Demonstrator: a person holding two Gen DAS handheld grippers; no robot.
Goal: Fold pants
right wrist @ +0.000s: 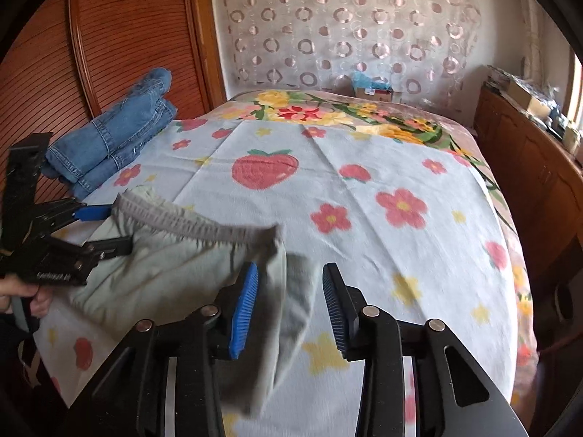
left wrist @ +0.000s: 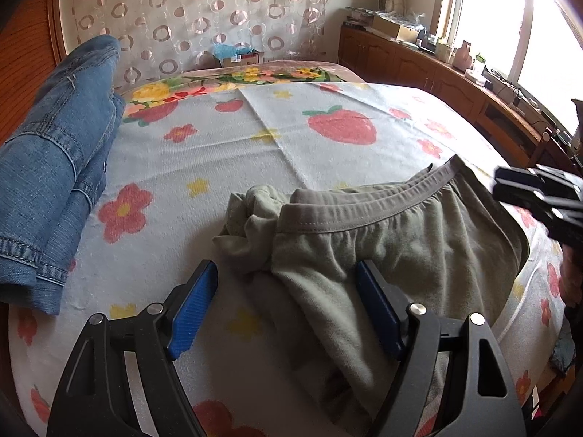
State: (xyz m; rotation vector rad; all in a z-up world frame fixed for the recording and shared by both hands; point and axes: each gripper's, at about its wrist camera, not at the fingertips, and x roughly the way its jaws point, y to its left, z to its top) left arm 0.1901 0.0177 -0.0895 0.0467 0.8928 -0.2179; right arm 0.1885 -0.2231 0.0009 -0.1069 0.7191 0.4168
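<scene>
1. Looking along the left gripper [left wrist: 286, 284] in the left wrist view, its blue-padded fingers [left wrist: 193, 306] stand spread wide over the bed [left wrist: 255, 138], pinching nothing.
2. Green-grey pants [left wrist: 382, 240] lie on the strawberry-and-flower sheet [left wrist: 339, 127], their elastic waistband [left wrist: 364, 204] running across the middle of the view; one end of the cloth is bunched up in a crumpled lump at the left.
3. Part of the pants lies between the spread fingers; the right-hand pad rests at or just above the cloth, and I cannot tell whether it touches.
4. Folded blue jeans [left wrist: 54, 182] sit in a stack at the left edge of the bed, well apart from the pants.
5. At the right edge the right gripper [left wrist: 539, 193] shows dark and blurred near the waistband's far end.
6. In the right wrist view, the right gripper [right wrist: 289, 291] has its fingers [right wrist: 244, 309] partly spread, with a blurred edge of the pants [right wrist: 175, 266] hanging between them; the pads do not press on the cloth.
7. The waistband [right wrist: 204, 225] runs from this corner leftward to the left gripper [right wrist: 98, 227], whose fingers straddle the pants' other end without closing.
8. A hand [right wrist: 25, 295] grasps that gripper's handle at the left edge.
9. The jeans [right wrist: 116, 134] lie beyond, by the wooden wardrobe [right wrist: 127, 36].
</scene>
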